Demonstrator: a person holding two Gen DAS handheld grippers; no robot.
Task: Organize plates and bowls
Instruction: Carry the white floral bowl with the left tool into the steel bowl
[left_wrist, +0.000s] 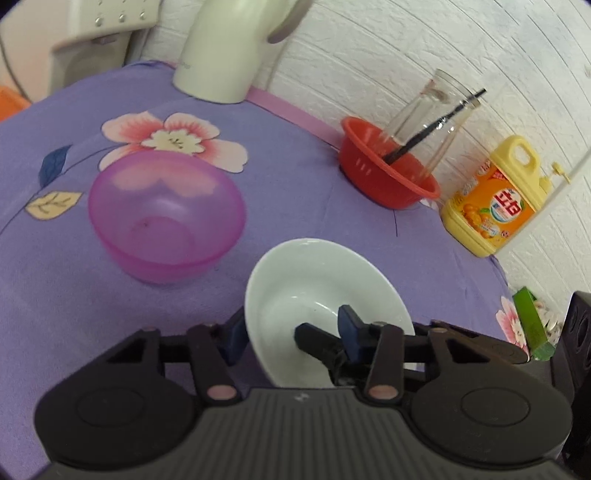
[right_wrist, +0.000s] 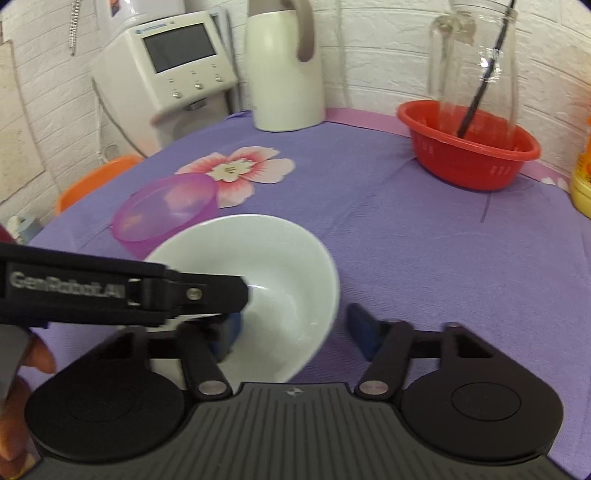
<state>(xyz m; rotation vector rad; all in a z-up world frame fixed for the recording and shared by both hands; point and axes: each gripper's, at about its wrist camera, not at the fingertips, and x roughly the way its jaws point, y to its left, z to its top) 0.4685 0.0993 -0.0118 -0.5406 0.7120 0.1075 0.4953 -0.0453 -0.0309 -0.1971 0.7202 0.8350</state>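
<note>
In the left wrist view, the left gripper (left_wrist: 291, 326) has its jaws pinching the near rim of the white bowl (left_wrist: 317, 291): one blue pad sits outside the wall on the left and the other inside the bowl, with a black finger of the other tool also reaching into it. The bowl is tilted, its mouth facing up and toward the right jaw, its rim rising away from the jaws. Ahead and to the left of the jaws the pink bowl (left_wrist: 166, 218) stands upright on the purple cloth of the tabletop (left_wrist: 295, 192), mouth up, apart from the white bowl with a strip of bare cloth between. Far ahead to the right are the red basket (left_wrist: 388, 173) holding a clear glass jar (left_wrist: 428, 114), and beside it the yellow detergent bottle (left_wrist: 491, 199) near the tabletop's right edge; a white kettle (left_wrist: 221, 51) stands far ahead by the wall. In the right wrist view, the right gripper (right_wrist: 295, 328) has its jaws spread, the left pad hard by the white bowl (right_wrist: 266, 266) and the right pad clear of it over bare cloth; I cannot tell whether the left pad touches. The left gripper (right_wrist: 207, 291) enters from the left across the bowl's rim. The pink bowl (right_wrist: 166, 214) lies just beyond the white one, tipped toward the jaws. Open cloth spreads ahead and right of the jaws up to the red basket (right_wrist: 469, 151).
</note>
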